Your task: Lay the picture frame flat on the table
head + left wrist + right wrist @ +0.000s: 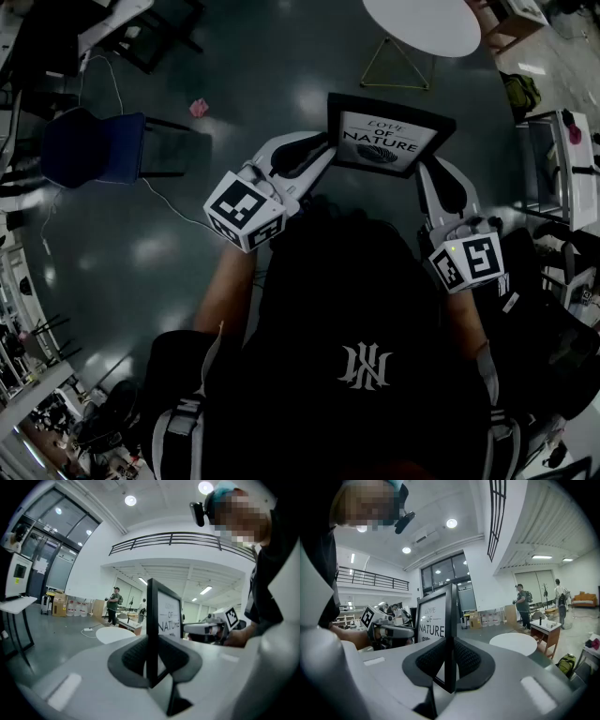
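Holding the picture frame [389, 139] up in mid-air above the dark floor [281, 75], tilted back with its "LOVE OF NATURE" print facing the person, well short of the round white desk [422, 23]. Clamping the edge on the person's left with the left gripper [322, 155], fingers [131, 656] narrowed right down onto the thin black border. Pinching the opposite edge with the right gripper [433, 176], fingers [471, 658] pressing likewise on the frame. Viewing the frame edge-on from both gripper views, each also catching the other gripper beyond it. Showing a blue chair [89, 145] and a pink scrap [199, 108] from the head view only; showing standing people [521, 602] from the gripper views only.
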`<state>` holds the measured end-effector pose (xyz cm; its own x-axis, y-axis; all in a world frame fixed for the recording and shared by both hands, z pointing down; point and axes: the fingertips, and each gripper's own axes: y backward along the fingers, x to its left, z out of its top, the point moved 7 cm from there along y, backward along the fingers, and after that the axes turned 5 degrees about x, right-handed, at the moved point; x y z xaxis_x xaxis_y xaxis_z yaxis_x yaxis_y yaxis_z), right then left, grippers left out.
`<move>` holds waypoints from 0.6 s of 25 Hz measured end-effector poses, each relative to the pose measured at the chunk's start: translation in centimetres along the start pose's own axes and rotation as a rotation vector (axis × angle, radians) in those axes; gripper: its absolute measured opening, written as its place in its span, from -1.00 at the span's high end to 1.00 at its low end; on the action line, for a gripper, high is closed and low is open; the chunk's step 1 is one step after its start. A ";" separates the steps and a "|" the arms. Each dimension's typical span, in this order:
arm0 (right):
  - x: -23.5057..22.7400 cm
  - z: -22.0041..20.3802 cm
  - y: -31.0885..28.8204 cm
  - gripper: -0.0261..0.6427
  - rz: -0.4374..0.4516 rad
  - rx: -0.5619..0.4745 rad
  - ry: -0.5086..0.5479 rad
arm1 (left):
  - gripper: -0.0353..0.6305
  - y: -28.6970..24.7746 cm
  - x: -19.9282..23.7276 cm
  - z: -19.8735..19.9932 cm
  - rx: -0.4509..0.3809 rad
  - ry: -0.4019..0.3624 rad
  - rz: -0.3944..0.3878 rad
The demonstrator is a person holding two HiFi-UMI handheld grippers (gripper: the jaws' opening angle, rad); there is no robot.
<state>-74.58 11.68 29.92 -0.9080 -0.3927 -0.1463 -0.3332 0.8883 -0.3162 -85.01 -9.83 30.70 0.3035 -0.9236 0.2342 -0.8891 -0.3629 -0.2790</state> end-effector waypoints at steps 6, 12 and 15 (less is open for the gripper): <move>-0.4 -0.2 0.2 0.78 -0.013 0.001 -0.007 | 0.71 -0.4 -0.2 -0.2 0.005 -0.004 -0.023; 0.2 -0.2 0.5 0.78 -0.051 0.005 -0.002 | 0.71 -0.4 0.1 0.0 0.014 -0.016 -0.059; 0.5 -0.4 0.3 0.78 -0.072 0.010 -0.010 | 0.71 -0.3 0.4 -0.1 0.024 -0.023 -0.076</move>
<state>-75.28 11.83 30.09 -0.8791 -0.4579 -0.1320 -0.3952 0.8552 -0.3353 -84.68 -10.06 31.01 0.3775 -0.8959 0.2341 -0.8550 -0.4343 -0.2834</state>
